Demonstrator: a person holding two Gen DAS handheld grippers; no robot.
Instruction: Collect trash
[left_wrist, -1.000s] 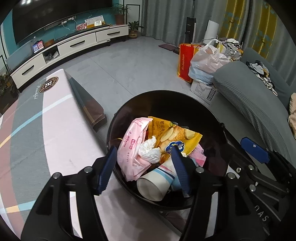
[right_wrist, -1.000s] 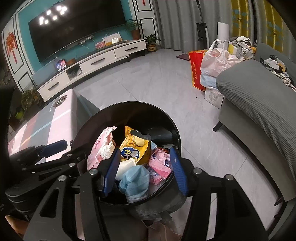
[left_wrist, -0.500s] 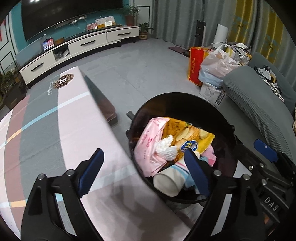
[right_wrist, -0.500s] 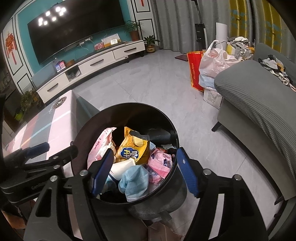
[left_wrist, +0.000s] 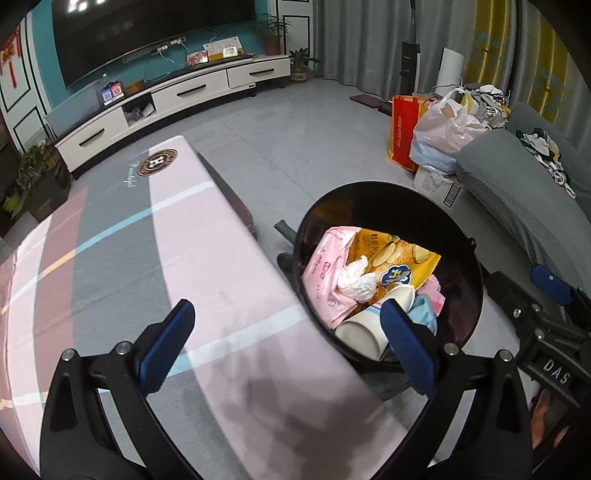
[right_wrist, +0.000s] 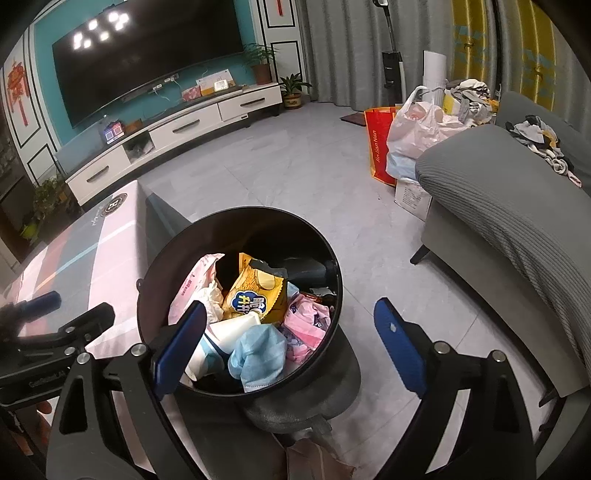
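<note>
Round black plastic bin (right_wrist: 332, 284) stands on floor beside pink-grey table's (left_wrist: 207, 258) long edge, within reach of both hands. Trash piled inside: yellow snack bag (right_wrist: 255, 295), white paper cup (left_wrist: 373, 321), blue face mask (right_wrist: 258, 350).

Left gripper (left_wrist: 288, 343) over table edge, right gripper (right_wrist: 288, 347) over bin; both spread wide, empty (drops look finished). Jaws have just been opening; left view has drifted from bin toward table.

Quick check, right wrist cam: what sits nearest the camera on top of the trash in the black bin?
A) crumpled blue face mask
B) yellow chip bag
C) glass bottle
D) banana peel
A. The crumpled blue face mask lies at the near edge of the black bin, in front of the white paper cup and the yellow chip bag further back; no bottle or peel shows.
</note>
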